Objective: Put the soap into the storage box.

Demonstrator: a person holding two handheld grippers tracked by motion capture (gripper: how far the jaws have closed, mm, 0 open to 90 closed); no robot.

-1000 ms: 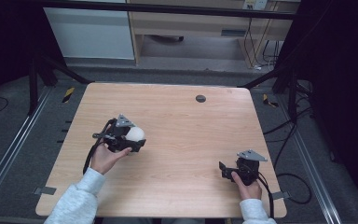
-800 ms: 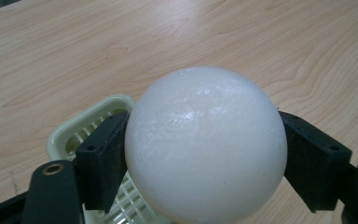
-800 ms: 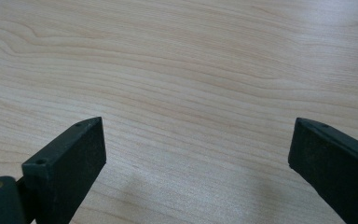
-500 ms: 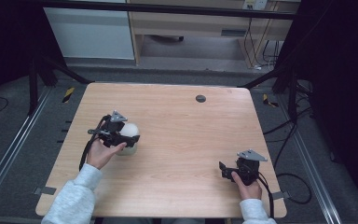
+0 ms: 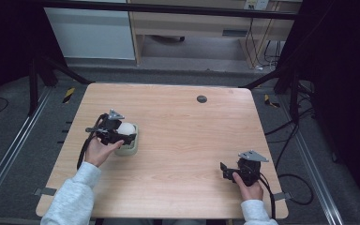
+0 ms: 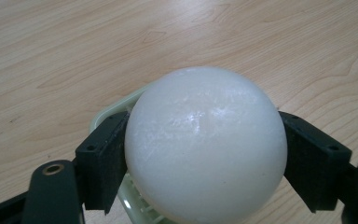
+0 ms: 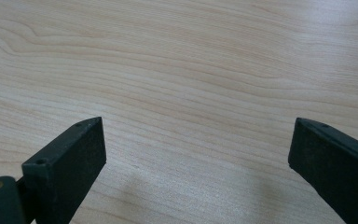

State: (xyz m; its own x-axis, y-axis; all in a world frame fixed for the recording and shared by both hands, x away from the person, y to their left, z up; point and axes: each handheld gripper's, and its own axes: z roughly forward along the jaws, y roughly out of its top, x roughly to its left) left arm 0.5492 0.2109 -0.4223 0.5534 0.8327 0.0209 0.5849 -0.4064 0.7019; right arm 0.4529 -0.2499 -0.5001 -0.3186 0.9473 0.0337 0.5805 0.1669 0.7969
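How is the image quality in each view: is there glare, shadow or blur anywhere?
High view: dark surroundings, evenly lit table, slightly soft. Left gripper view: white ball sharp, with faint glare on top. Right gripper view: the right gripper casts a soft shadow on the wood; grain is clear.

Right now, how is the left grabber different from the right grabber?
The left gripper is shut on a white ball above a pale green tray; the right gripper is open and holds nothing. The left sits at the table's left side, the right near its right front corner. Both have black jaws.
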